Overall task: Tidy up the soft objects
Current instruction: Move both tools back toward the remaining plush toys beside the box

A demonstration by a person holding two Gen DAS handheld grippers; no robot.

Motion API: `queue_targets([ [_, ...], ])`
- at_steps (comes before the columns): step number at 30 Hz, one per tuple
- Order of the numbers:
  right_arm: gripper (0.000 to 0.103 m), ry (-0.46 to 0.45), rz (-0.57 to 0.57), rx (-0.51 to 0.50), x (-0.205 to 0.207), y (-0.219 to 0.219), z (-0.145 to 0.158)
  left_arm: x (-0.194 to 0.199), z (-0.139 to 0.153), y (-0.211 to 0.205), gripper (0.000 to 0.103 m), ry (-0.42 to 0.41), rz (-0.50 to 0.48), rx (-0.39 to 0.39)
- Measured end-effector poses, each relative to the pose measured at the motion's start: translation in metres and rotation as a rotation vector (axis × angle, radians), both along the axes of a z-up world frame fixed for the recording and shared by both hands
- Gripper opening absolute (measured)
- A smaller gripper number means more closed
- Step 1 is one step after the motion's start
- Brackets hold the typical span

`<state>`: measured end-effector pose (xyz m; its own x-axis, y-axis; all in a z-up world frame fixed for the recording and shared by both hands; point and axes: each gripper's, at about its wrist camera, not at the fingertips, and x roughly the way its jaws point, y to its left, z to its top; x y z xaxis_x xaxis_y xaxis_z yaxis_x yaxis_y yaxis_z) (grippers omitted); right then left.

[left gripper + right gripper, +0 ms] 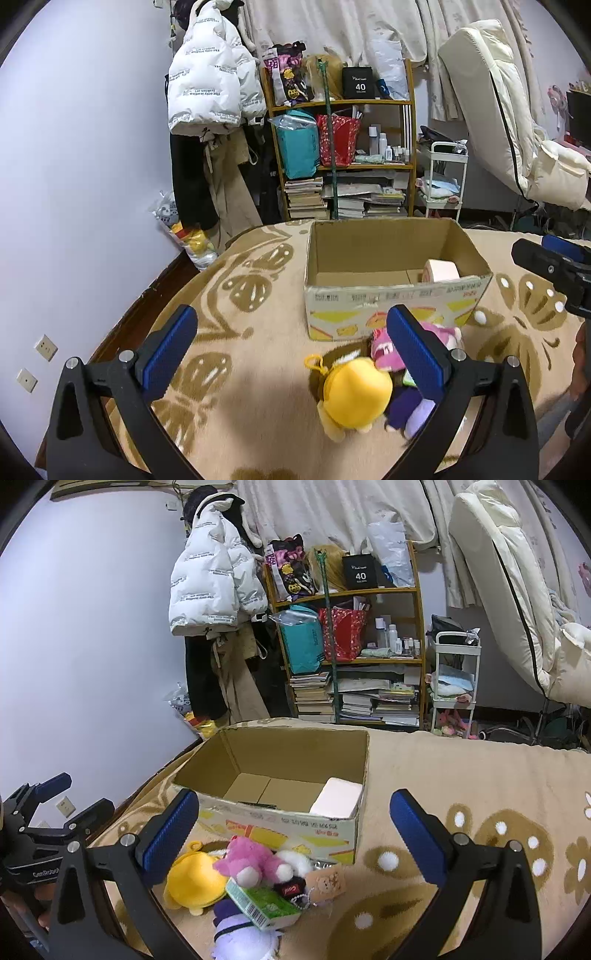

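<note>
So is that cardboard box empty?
Nearly: the open box holds one pale pink item; the plush toys lie outside.

From the left wrist view, the right-hand finger (417,350) is covering part of the pink plush (384,352) and the purple plush (406,410). The yellow plush (356,393) is blurring. The box's near wall (399,299) is hiding most of the pale roll (441,271). The frame edge is cutting off the right gripper (554,269).

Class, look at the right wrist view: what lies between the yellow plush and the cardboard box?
In the right wrist view, only a bare strip of patterned blanket separates the yellow plush from the cardboard box.
</note>
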<state>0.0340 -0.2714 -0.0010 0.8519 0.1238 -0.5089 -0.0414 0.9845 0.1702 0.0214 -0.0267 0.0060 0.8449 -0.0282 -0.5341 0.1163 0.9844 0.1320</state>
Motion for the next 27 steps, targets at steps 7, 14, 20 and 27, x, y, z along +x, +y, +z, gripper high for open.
queue_targets([
  [7, 0.103, 0.010, -0.002, 0.011, -0.015, 0.004, -0.001, -0.016, -0.003, 0.002, 0.101, 0.028, -0.009, 0.012],
  [14, 0.103, 0.027, -0.010, -0.005, -0.020, 0.008, -0.004, -0.016, -0.010, 0.004, 0.101, 0.084, -0.015, 0.005],
  [20, 0.103, 0.049, -0.002, -0.023, -0.016, 0.011, -0.008, -0.009, -0.020, 0.002, 0.101, 0.140, -0.021, 0.005],
  [27, 0.103, 0.073, 0.010, -0.048, -0.007, 0.016, -0.016, 0.001, -0.034, -0.005, 0.101, 0.190, -0.036, 0.034],
])
